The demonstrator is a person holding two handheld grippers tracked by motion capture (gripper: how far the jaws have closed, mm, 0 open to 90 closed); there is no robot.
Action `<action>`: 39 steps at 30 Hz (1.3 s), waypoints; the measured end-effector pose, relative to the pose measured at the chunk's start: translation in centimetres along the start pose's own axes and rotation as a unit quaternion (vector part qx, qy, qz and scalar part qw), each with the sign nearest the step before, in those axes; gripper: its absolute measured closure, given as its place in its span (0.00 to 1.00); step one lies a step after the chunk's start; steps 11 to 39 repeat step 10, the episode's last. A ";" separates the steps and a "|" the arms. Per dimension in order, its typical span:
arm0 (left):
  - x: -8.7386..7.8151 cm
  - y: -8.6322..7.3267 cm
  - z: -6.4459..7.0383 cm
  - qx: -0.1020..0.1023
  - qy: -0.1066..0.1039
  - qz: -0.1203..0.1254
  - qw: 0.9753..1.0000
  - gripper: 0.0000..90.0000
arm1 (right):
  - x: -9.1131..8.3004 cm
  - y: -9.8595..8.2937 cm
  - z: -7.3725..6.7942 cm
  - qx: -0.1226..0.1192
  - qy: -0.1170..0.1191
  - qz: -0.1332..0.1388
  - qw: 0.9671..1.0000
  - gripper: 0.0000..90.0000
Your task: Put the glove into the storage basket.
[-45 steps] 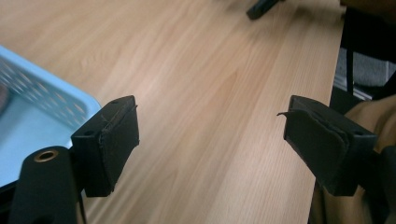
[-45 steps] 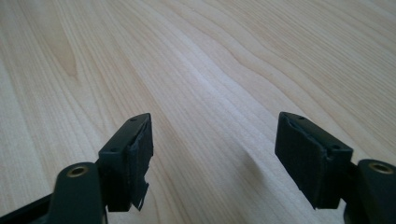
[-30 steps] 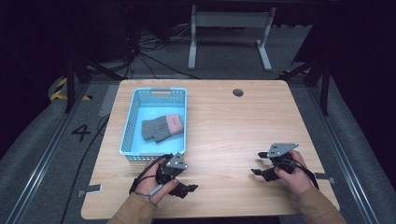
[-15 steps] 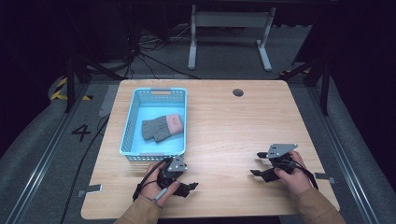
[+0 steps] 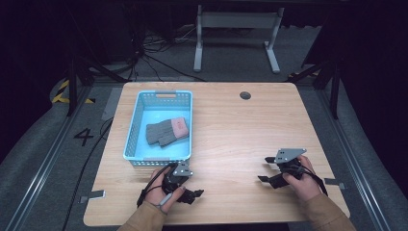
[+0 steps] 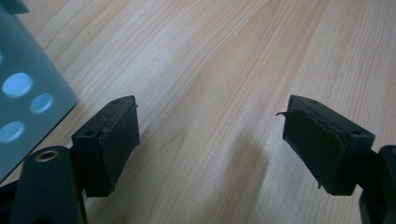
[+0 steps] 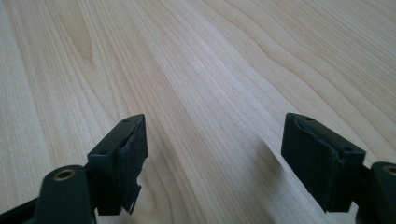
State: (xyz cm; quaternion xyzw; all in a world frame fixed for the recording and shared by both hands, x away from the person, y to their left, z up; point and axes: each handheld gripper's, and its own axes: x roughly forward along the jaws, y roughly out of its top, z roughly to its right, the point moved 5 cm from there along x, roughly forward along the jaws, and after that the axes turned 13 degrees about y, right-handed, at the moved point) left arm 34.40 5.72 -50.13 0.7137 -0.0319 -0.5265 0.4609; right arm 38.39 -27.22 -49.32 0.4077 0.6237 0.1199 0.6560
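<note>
The left gripper is drawing back slightly from the blue basket, jaws spread wide, holding nothing. The right gripper is resting likewise. The grey glove is lying inside the basket, suggesting placement is complete.

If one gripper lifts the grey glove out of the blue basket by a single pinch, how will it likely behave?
The grey glove looks knitted and lies flat and limp in the blue basket, so it would probably droop from the pinch rather than hold shape. It seems light, and unlikely to roll or slip, judging by its ribbed pink cuff.

One blue basket, one pair of grey gloves, two tools, one table
</note>
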 end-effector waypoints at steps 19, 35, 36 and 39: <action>0.0 0.1 -0.2 -0.006 0.001 0.003 1.000 0.21 | 0.0 0.1 -0.1 0.000 -0.001 0.003 1.000 0.25; 0.0 0.1 -0.2 -0.006 0.001 0.003 1.000 0.21 | 0.0 0.1 -0.1 0.000 -0.001 0.003 1.000 0.25; 0.0 0.1 -0.2 -0.006 0.001 0.003 1.000 0.21 | 0.0 0.1 -0.1 0.000 -0.001 0.003 1.000 0.25; 0.0 0.1 -0.2 -0.006 0.001 0.003 1.000 0.21 | 0.0 0.1 -0.1 0.000 -0.001 0.003 1.000 0.25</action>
